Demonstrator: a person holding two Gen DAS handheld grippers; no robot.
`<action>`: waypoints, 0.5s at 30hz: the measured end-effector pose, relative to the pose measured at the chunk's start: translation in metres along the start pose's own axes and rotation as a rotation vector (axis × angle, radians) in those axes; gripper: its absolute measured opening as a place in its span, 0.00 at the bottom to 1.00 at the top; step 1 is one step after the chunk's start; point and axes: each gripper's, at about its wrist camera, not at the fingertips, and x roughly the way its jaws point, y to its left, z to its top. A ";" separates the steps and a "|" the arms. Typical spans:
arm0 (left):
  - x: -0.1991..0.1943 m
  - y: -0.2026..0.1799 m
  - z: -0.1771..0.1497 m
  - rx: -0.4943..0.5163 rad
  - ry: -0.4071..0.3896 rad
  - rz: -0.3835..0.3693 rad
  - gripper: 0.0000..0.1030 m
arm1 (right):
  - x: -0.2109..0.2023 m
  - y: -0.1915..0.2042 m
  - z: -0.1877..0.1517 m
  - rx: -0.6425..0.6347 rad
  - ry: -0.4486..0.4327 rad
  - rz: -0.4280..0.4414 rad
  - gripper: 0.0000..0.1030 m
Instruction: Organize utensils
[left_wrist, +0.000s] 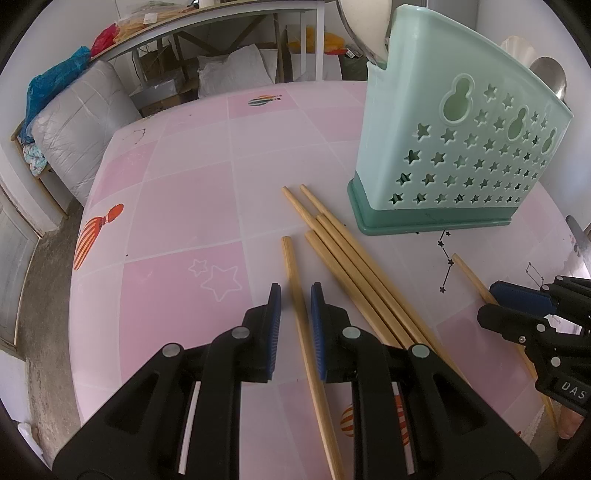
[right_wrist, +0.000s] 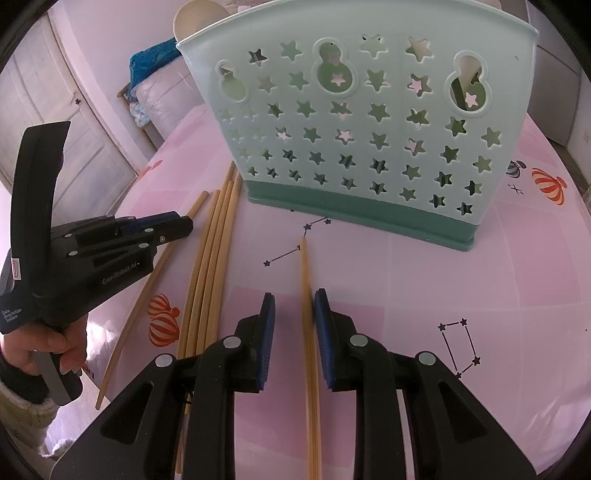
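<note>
A mint-green star-holed utensil holder (left_wrist: 461, 147) (right_wrist: 369, 129) stands upright on the pink table, with a metal spoon (left_wrist: 550, 74) and a pale ladle (left_wrist: 365, 26) in it. Several wooden chopsticks (left_wrist: 351, 266) (right_wrist: 214, 258) lie loose side by side before it. My left gripper (left_wrist: 295, 291) straddles a single chopstick (left_wrist: 291, 266); there is a gap at the left pad, so it is open. My right gripper (right_wrist: 294, 295) straddles another, blurred chopstick (right_wrist: 304, 266) that leans by the right pad, with a gap at the left one. A hand (right_wrist: 40, 350) holds the left gripper.
The pink checked tablecloth (left_wrist: 177, 206) ends in a curved edge at the left, with concrete floor (left_wrist: 44, 295) below. Beyond the table stand a bench with wrapped grey bundles (left_wrist: 81, 122), a blue bag (left_wrist: 55, 85) and a shelf frame. A pale door (right_wrist: 55, 122) is at the left.
</note>
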 end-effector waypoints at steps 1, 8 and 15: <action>0.000 0.000 0.000 0.000 0.001 -0.001 0.14 | 0.000 0.000 0.000 -0.001 -0.002 0.000 0.22; -0.001 0.000 0.000 0.003 -0.004 0.008 0.14 | 0.003 -0.001 0.002 -0.002 -0.012 -0.006 0.20; -0.003 -0.008 -0.002 0.029 -0.016 0.044 0.14 | 0.004 -0.004 0.002 0.007 -0.043 -0.028 0.07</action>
